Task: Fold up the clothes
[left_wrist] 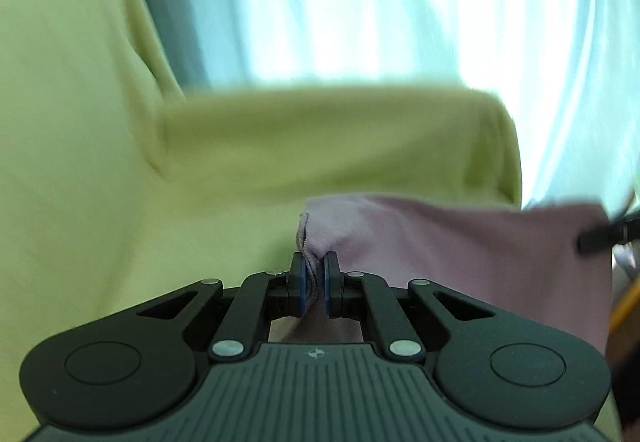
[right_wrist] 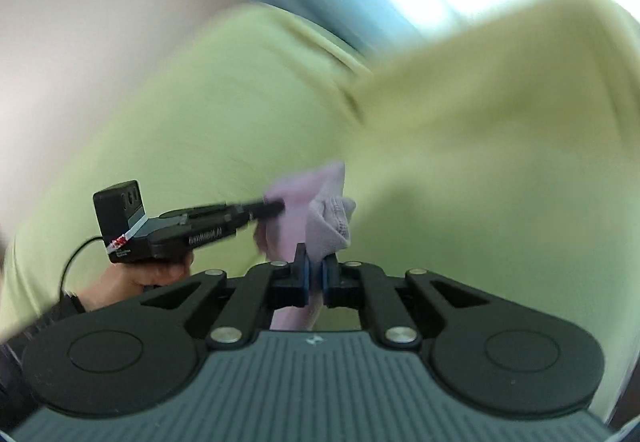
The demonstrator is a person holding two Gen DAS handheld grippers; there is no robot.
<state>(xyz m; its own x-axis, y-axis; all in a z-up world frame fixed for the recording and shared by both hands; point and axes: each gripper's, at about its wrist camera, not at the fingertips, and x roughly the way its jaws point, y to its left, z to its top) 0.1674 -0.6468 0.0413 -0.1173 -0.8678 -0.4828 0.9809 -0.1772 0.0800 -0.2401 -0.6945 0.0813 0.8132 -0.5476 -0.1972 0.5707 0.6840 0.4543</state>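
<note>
A pale pink garment (left_wrist: 460,242) is held up in the air between both grippers. My left gripper (left_wrist: 314,270) is shut on one corner of it, the cloth bunched between the blue pads. In the right wrist view my right gripper (right_wrist: 315,266) is shut on another bunched corner of the pink garment (right_wrist: 324,214). The left gripper (right_wrist: 274,207) shows there too, held by a person's hand (right_wrist: 140,276), its tips pinching the pink cloth. The right gripper's black tip (left_wrist: 600,236) enters the left wrist view at the far right edge of the cloth.
A yellow-green cloth-covered surface (left_wrist: 100,162) with a raised fold (left_wrist: 340,138) fills the space behind the garment (right_wrist: 480,162). Light blue-white curtains (left_wrist: 360,2) hang beyond it. Both views are motion-blurred.
</note>
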